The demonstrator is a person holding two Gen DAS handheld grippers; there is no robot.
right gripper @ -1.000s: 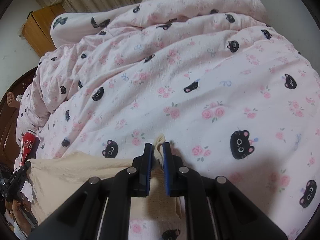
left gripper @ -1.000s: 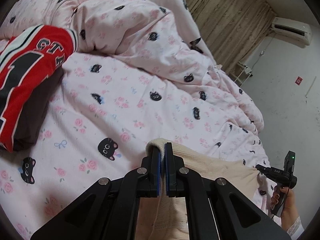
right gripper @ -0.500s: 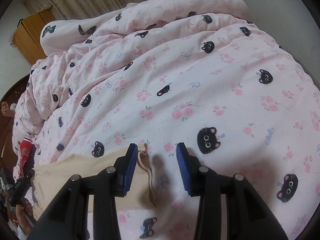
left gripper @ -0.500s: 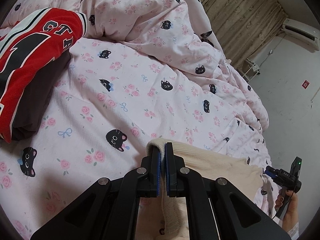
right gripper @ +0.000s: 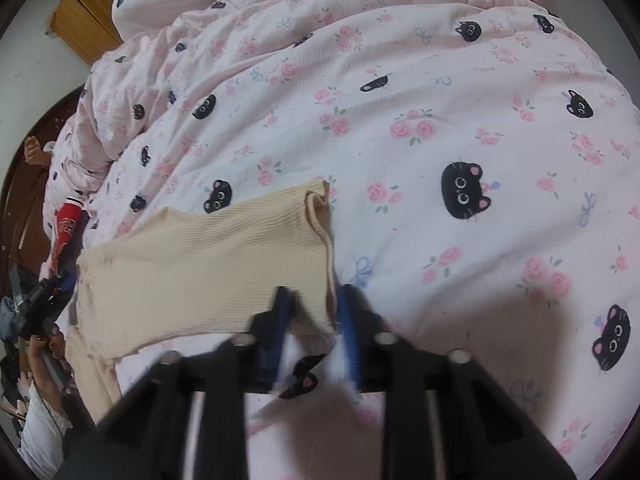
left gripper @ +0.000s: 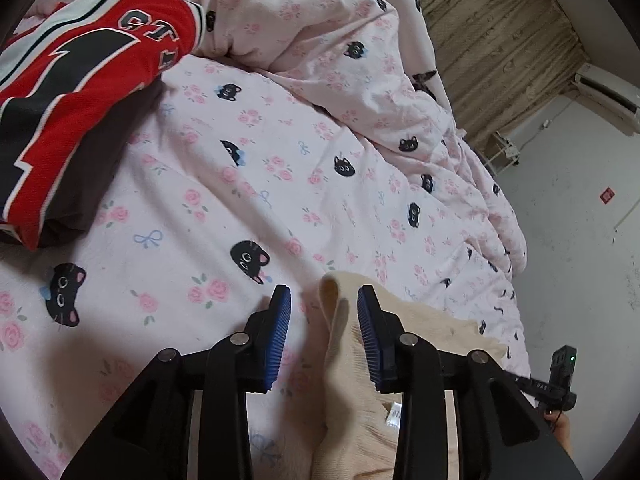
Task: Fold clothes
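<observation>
A cream ribbed knit garment (right gripper: 208, 264) lies flat on the pink cat-print bedding (right gripper: 440, 128). In the left wrist view its corner (left gripper: 336, 300) stands up between the blue pads. My left gripper (left gripper: 324, 300) is open around that corner, not gripping it. My right gripper (right gripper: 314, 304) is open, its jaws astride the garment's near right edge, blurred by motion. The right gripper also shows at the far right of the left wrist view (left gripper: 560, 376).
A folded red, black and white jersey (left gripper: 76, 92) lies on a dark garment at the upper left. A bunched duvet (left gripper: 312, 32) rises behind. A wooden cabinet (right gripper: 88, 16) stands at the back left. A white wall (left gripper: 580, 220) lies beyond the bed's right side.
My left gripper has opened and let go of the cream corner. My right gripper opened half a second ago and has since pulled back toward the garment's near edge.
</observation>
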